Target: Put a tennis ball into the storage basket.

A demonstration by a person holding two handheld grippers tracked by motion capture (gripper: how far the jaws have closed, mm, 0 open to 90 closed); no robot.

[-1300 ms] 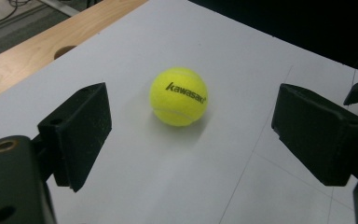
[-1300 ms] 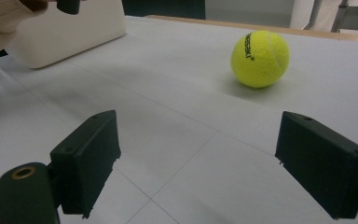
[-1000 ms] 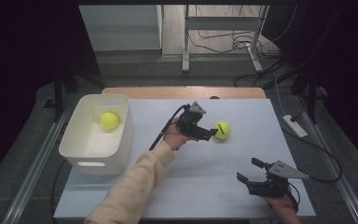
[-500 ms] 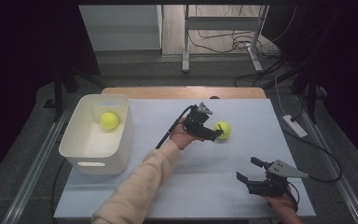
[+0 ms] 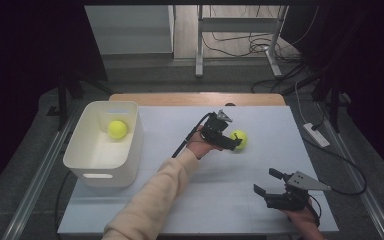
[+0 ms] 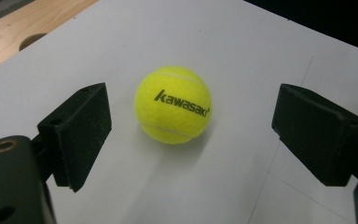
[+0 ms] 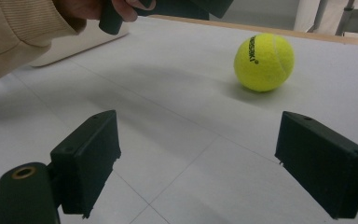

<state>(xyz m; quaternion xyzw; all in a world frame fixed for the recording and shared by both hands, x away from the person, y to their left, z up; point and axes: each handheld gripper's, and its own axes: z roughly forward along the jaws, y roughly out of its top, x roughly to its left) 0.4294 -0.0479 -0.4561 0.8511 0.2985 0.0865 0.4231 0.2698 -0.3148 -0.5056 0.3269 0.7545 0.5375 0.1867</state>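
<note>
Black jaws of the left gripper stand wide apart on either side of a yellow tennis ball, with clear gaps to both pads, so nothing is held. The ball sits on the white bench, right of centre, and in the high view the left gripper is right up against the ball. My reading is that this is the approach step of a pick: the ball is lined up but lies a little beyond the pads, not squarely between them. The next move likely calls for pushing the gripper further forward and lower until the pads flank the ball's widest part, then closing evenly so it doesn't roll off across the smooth surface.

The right gripper rests low near the front right of the bench, jaws spread and empty, pointing toward the ball from well back.

A white bin stands at the left of the bench, well apart, with a second yellow ball inside, probably where this ball is headed.

From above, the gripper body hides part of the ball, so the actual gap there is hard to judge. The left hand and its pale sleeve are cut off at the top of the right gripper view, and the room around the bench is too dark to make out.
</note>
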